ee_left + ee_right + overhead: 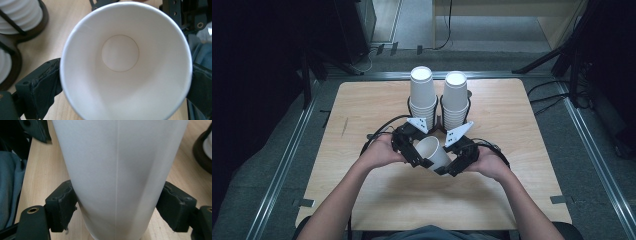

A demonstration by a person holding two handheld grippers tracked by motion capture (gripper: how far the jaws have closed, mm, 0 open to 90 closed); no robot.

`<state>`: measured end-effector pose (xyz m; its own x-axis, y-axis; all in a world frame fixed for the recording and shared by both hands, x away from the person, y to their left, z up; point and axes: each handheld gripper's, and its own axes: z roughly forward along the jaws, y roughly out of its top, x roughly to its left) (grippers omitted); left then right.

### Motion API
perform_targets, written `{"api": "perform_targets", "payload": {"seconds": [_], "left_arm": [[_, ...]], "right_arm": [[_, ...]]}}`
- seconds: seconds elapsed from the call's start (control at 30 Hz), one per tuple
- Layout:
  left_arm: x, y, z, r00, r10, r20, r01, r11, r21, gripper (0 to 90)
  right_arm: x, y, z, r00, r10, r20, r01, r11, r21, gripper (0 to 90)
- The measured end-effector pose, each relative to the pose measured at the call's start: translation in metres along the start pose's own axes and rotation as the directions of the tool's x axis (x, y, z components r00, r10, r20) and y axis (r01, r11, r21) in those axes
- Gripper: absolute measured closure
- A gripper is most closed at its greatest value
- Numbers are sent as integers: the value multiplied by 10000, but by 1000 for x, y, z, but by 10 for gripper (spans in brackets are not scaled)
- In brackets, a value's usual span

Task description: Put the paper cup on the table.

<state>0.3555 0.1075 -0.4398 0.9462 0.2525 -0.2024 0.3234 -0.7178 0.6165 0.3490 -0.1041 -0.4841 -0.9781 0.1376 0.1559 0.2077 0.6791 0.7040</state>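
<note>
A white paper cup (435, 153) lies on its side above the table's middle, held between my two grippers. Its mouth faces my left gripper (420, 154). In the left gripper view I look straight into the paper cup (125, 60); the left gripper (125, 77) stands wide, its pads (45, 85) beside the round, unsquashed rim. My right gripper (450, 167) is shut on the cup's lower wall. In the right gripper view both pads (62, 205) of the right gripper (117, 210) press the cup's side (117, 165) near its base.
Two tall stacks of white cups (422, 95) (455, 97) stand in dark wire holders at the back middle of the wooden table (362, 190), just beyond my grippers. The nearer stack (20, 15) sits close at the left gripper view's upper left.
</note>
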Motion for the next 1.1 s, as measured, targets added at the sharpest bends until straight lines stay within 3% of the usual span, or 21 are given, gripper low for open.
{"api": "perform_targets", "payload": {"seconds": [0.3,0.5,0.77,1.03,1.1], "left_arm": [[1,-5,-7,9998,-137,-161,127,9981,-597,0],[2,-8,-14,9992,-382,-137,363,9923,-1183,0],[5,-15,-20,9977,-660,-147,621,9803,-1874,0],[1,-16,-20,9988,-486,21,474,9627,-2665,0],[-1,-14,-17,9989,-464,76,468,9611,-2721,0]], "right_arm": [[-1,0,-12,9996,108,249,-98,9992,-377,217],[0,0,-21,9988,64,491,-31,9977,-684,217],[1,-1,-35,9975,327,627,-258,9939,-1074,217],[3,-3,-45,9966,416,707,-307,9884,-1486,216],[4,-3,-44,9969,418,673,-307,9868,-1587,216]]}}
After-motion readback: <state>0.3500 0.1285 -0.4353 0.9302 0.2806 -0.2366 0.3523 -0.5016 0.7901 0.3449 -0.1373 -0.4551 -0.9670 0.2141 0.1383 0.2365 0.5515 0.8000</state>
